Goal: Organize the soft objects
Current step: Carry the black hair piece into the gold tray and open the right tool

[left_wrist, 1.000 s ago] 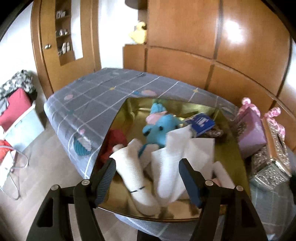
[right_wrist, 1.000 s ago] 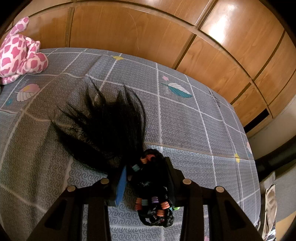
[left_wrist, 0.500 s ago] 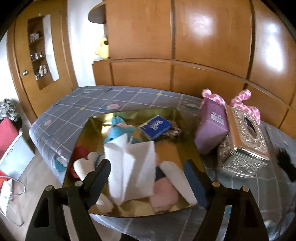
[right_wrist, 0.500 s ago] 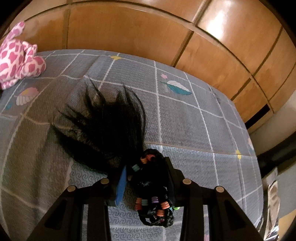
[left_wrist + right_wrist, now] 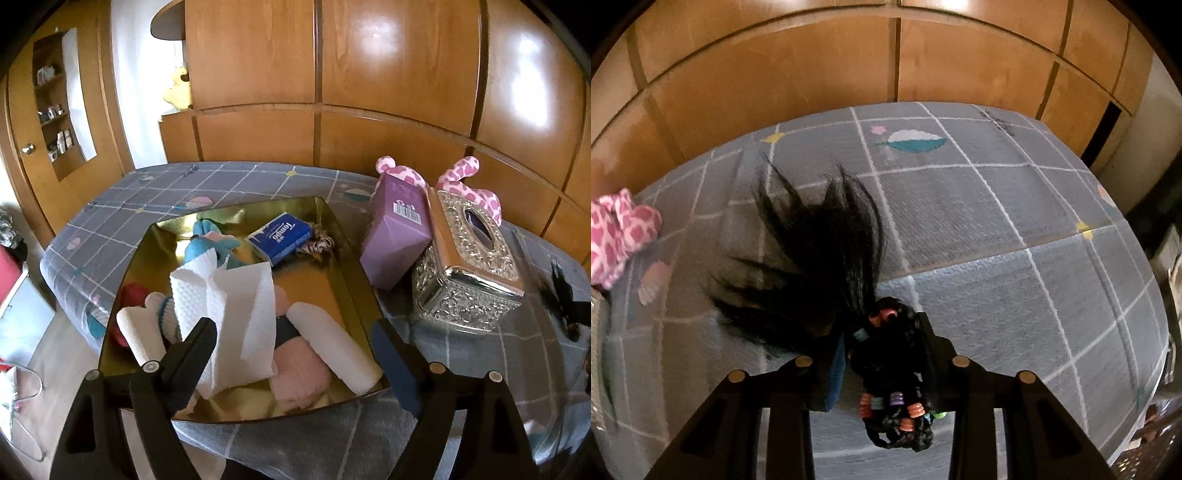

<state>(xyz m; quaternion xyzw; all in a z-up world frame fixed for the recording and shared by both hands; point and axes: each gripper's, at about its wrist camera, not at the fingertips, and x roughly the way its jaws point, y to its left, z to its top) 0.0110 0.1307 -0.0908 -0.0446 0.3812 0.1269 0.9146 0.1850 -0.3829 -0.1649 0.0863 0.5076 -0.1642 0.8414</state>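
My left gripper [image 5: 291, 339] hangs over the near edge of a gold tray [image 5: 343, 236]; its jaws are opening and nothing is between them. In the tray lie a white paper towel [image 5: 229, 302], a blue plush [image 5: 207, 247], a blue tissue pack [image 5: 280, 236], a white roll [image 5: 332, 347] and a pink fluffy piece [image 5: 299, 373]. My right gripper [image 5: 882, 343] is shut on a black hairpiece with coloured beads [image 5: 886, 354] and its jaws are closing tighter. The loose hair [image 5: 820, 258] fans out over the grey bedspread [image 5: 979, 221].
A purple box [image 5: 399, 229] leans on a silver tissue box [image 5: 469, 266] right of the tray. A pink-and-white plush [image 5: 465, 177] stands behind them and also shows in the right wrist view as a pink-and-white plush [image 5: 620, 232]. Wooden wardrobe panels back the bed.
The left gripper has swung right and drawn back from the tray while its jaws widened; the paper towel now lies loose in the tray. The right wrist has rolled, still gripping the hairpiece.
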